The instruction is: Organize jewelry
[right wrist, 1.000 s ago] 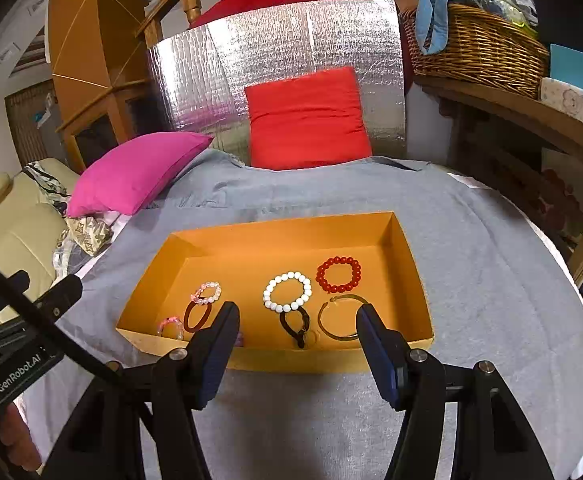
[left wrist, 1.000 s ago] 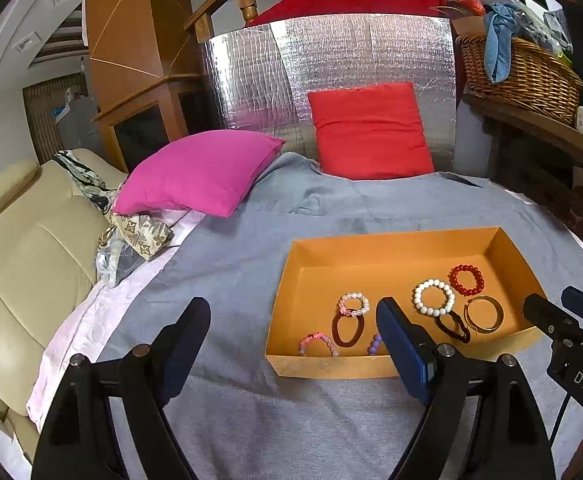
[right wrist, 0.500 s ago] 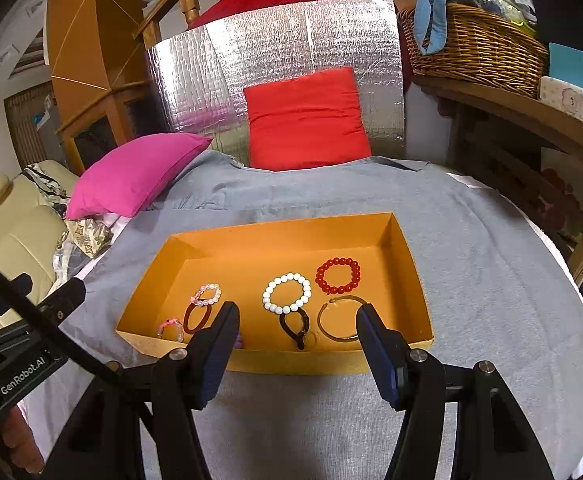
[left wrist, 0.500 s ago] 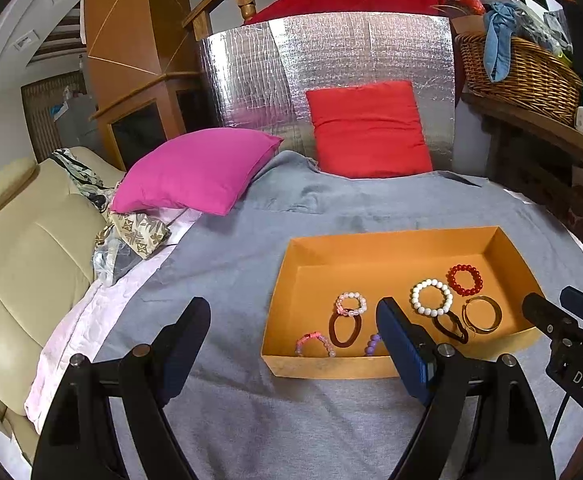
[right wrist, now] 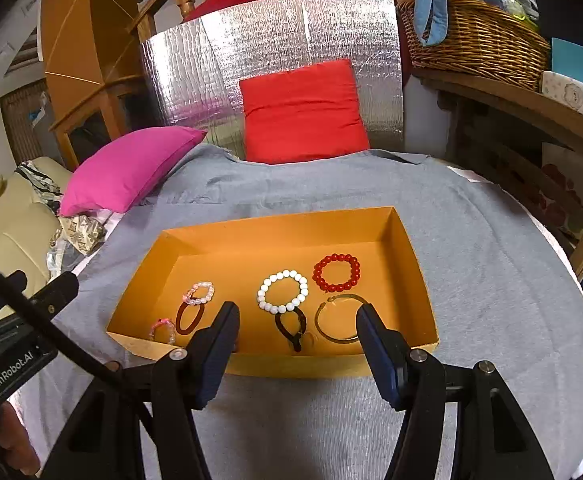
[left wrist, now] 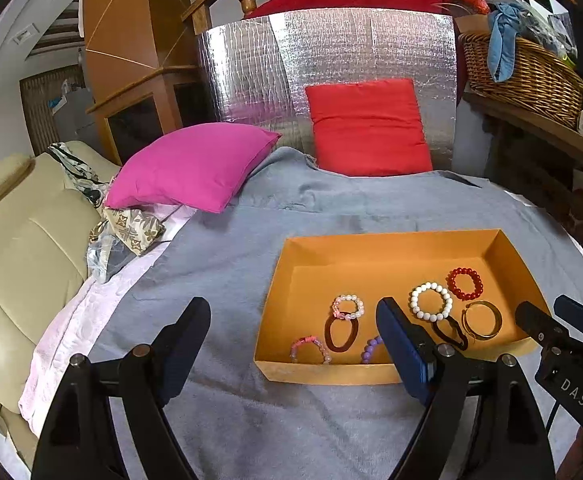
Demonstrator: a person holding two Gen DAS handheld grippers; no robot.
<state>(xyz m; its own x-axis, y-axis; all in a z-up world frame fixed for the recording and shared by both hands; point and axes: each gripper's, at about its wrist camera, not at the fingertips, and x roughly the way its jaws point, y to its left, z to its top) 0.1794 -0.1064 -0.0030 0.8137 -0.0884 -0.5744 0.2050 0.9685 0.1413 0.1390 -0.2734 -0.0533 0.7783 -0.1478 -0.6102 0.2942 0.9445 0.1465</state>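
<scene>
orange box [right wrist: 413, 258] has not moved, all bracelets inside; both grippers, left gripper [left wrist: 291, 344] and right gripper [right wrist: 297, 338], stay still, jaws wide, empty.

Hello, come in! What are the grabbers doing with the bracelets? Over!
Left gripper and right gripper open, empty, short of the orange box. Bracelets, including white bead bracelet, lie inside. Nothing blocking.

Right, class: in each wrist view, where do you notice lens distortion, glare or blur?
Left wrist view: fisheye bends the shelf and the corners go black; the foil sheet glares. Right wrist view: same curving, foil shiny; the beads in the orange box stay sharp.
</scene>
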